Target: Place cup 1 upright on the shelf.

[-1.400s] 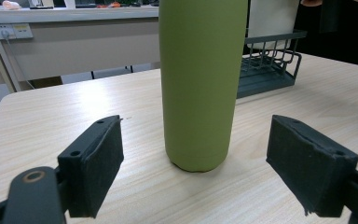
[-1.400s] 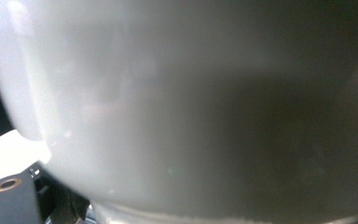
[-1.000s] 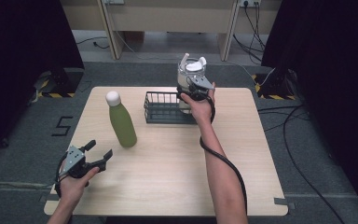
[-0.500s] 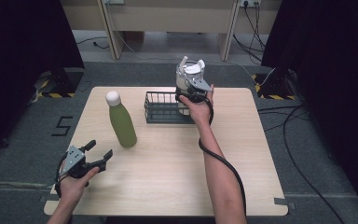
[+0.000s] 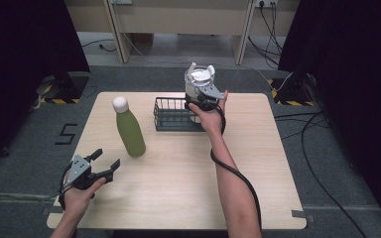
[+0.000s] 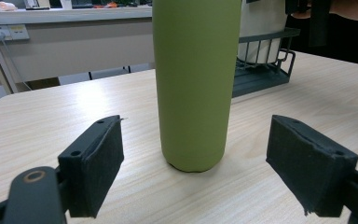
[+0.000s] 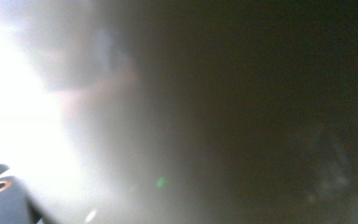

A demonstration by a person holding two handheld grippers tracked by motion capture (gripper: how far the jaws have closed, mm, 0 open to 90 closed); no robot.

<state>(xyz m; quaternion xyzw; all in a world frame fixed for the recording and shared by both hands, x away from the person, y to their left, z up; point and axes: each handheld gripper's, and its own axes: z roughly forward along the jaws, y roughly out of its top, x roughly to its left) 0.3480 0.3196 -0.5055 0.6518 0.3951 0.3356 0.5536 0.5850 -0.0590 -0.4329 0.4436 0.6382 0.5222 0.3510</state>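
Note:
A green bottle (image 5: 129,131) with a white cap stands upright on the left half of the wooden table (image 5: 178,188). My left gripper (image 5: 107,157) rests near the front left edge, open, and points at the bottle. In the left gripper view the bottle (image 6: 193,79) stands a little beyond the two spread pads (image 6: 95,163). A black wire basket (image 5: 171,116) sits at the back middle. My right gripper (image 5: 204,96) is shut on a white jug (image 5: 198,79) at the basket's right end. The right gripper view is a close white blur with one jaw at its lower left.
Beyond the bottle in the left gripper view are the basket (image 6: 261,70) and the white jug (image 6: 261,28). Cables run over the floor to the right of the table. A long bench stands behind it.
The right gripper and the jug have shifted slightly left and down at the basket's right end. The left gripper and the bottle have stayed put.

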